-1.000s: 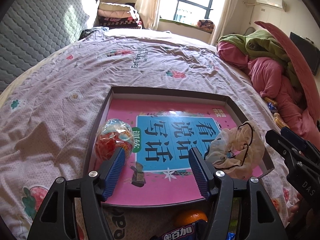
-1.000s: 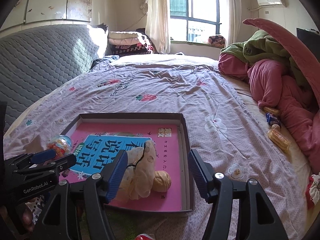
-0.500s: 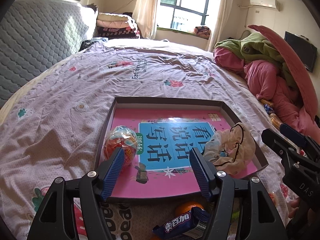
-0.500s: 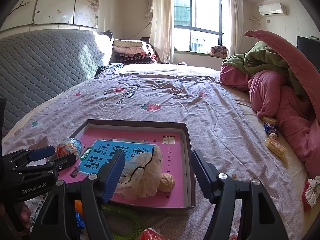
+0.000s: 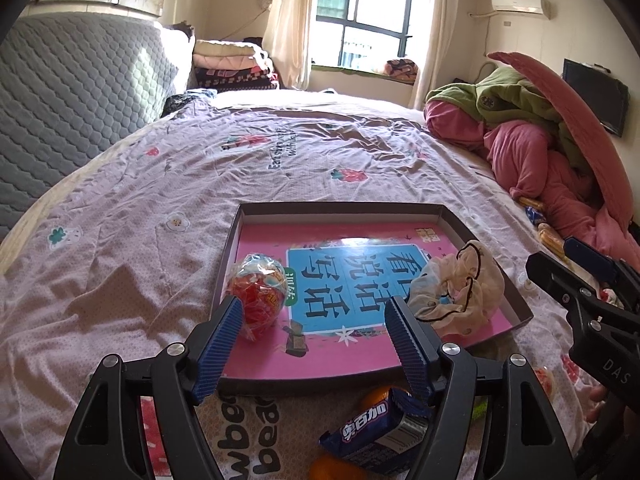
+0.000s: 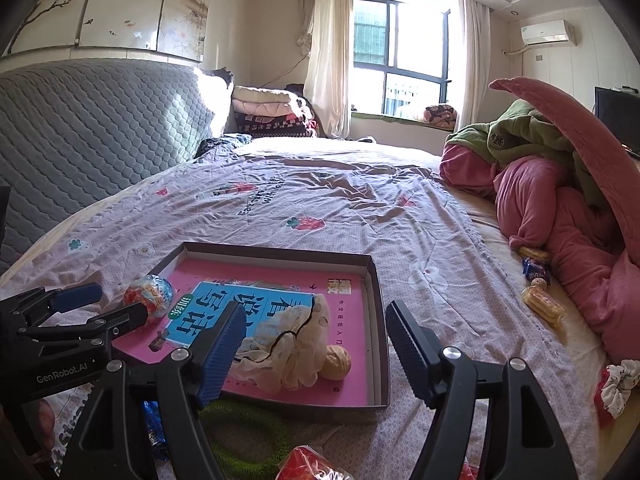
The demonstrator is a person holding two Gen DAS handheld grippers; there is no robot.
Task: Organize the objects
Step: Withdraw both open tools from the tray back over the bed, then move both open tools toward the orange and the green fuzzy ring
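Note:
A dark shallow box [image 5: 440,210] lies on the bed with a pink book [image 5: 344,276] inside. On the book rest a foil-wrapped toy egg [image 5: 258,284], a small wrapped candy [image 5: 294,338], a cream scrunchie [image 5: 460,292] and a walnut [image 6: 336,362]. My left gripper [image 5: 314,316] hovers open over the box's near edge, with nothing between its pads. My right gripper [image 6: 315,316] hangs above the box's near right part; its jaws are opening and hold nothing. A blue snack packet [image 5: 372,432] and an orange [image 5: 372,396] lie just in front of the box.
A green knitted ring [image 6: 248,436] and a red packet [image 6: 308,464] lie near the box's front. Biscuit packs [image 6: 542,308], a blue candy [image 6: 534,268] and a red-white scrunchie [image 6: 616,388] sit at the right beside heaped pink and green bedding [image 6: 560,200]. A grey headboard [image 6: 100,128] stands at the left.
Both grippers have drawn back and up from the box, with jaws wider. The egg and scrunchie stay in the box. More loose items in front of it have come into view.

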